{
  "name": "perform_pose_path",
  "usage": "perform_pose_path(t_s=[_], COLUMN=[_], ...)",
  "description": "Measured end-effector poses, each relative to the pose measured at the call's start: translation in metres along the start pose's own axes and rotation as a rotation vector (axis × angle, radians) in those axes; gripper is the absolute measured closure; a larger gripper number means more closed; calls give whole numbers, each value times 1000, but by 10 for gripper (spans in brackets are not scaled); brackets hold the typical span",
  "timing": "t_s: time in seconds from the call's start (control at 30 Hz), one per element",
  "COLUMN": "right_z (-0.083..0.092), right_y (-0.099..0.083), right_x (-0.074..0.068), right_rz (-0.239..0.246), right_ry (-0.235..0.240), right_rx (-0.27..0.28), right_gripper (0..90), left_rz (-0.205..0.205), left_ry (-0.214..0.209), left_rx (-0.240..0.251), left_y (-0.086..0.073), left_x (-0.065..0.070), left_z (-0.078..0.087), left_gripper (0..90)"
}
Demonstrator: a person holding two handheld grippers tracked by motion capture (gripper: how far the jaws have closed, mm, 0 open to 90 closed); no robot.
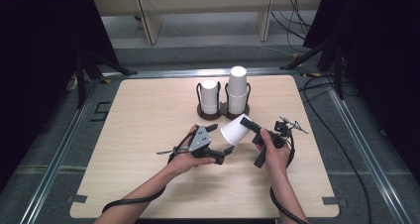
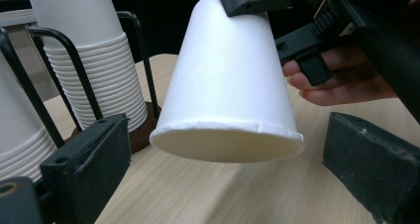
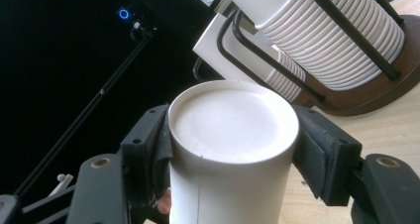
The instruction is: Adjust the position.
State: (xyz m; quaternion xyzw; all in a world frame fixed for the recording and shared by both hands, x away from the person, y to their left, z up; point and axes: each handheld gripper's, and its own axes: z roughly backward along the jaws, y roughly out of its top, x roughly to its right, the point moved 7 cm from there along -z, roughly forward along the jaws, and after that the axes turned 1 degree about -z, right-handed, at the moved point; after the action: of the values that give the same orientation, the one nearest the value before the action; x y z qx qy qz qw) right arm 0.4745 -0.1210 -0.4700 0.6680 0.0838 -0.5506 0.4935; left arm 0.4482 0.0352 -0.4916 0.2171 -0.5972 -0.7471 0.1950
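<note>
Clearly light, thin-walled paper cup (image 1: 236, 130), easily crushed; right gripper (image 1: 253, 127) fingers (image 3: 148, 149) clenched near base, left gripper (image 1: 224, 153) fingers (image 2: 89, 159) released around rim.

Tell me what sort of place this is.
Probably a lab recording booth: a bare wooden table ringed by black curtains, loose cables on the floor, and a cup rack as the lone prop.
</note>
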Motion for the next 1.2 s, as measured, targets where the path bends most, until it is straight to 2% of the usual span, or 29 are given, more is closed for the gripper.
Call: perform_pose_path(t_s=[0.07, 0.1, 0.13, 0.33, 0.4, 0.43, 0.47, 0.5, 0.57, 0.6, 0.63, 0.67, 0.7, 0.73, 0.9, 1.0, 1.03, 1.1, 1.17, 1.2], right_z=[0, -1, -1, -1, -1, -2, -1, -1, -1, -2, -1, -2, -2, -2, -3, -2, -3, -3, -4, -3], right_y=[0, 0, -1, 0, -1, 0, -1, 0, 0, 0, -2, -2, -1, -1, -1, -1, -1, -2, -2, -2], right_x=[0, 0, -3, -2, -3, -2, -3, -1, -1, -2, -6, -5, -2, -2, -3, -3, -3, -6, -3, -3], right_rz=[-2, -4, -50, -34, -43, -30, -39, -15, -12, -13, -58, -48, -8, -14, -20, -23, -20, -66, -19, -27], right_ry=[-7, -5, 5, 8, 10, 9, 6, 2, 6, 6, 38, 34, 4, 9, 12, 17, 14, 32, 15, 14], right_rx=[2, 2, -6, 1, -1, 3, -2, -7, -6, -6, -13, -9, -4, -8, -9, -13, -5, -14, -7, -15], right_gripper=[357, 357, 357, 357, 357, 357, 357, 357, 357, 357, 357, 357, 357, 357, 357, 357, 357, 357, 357, 357], left_rz=[3, 14, 12, 20, 20, 21, 23, 19, 22, 22, 21, 21, 23, 21, 17, 23, 19, 20, 18, 21], left_ry=[-2, -5, -7, -8, -8, -8, -11, -9, -11, -11, -10, -10, -12, -7, -8, -6, -3, -6, -5, -4], left_rx=[1, 19, 9, 12, 5, 3, 13, 1, 8, 1, -3, 4, 12, -1, -2, 12, -5, -2, -2, -3], left_y=[-1, -1, -1, -2, -2, -3, -3, -4, -4, -5, -5, -5, -4, -5, -5, -5, -5, -5, -5, -5], left_x=[0, 1, 0, 0, 0, 0, 1, 0, 0, 0, 0, 0, 0, 0, 0, -1, -2, 0, 0, -1], left_z=[-2, -4, -4, -8, -9, -9, -11, -11, -13, -13, -13, -14, -15, -14, -16, -18, -17, -18, -18, -18], left_gripper=[46, 46, 47, 56, 59, 60, 62, 63, 65, 67, 69, 69, 70, 70, 84, 90, 90, 91, 91, 91])
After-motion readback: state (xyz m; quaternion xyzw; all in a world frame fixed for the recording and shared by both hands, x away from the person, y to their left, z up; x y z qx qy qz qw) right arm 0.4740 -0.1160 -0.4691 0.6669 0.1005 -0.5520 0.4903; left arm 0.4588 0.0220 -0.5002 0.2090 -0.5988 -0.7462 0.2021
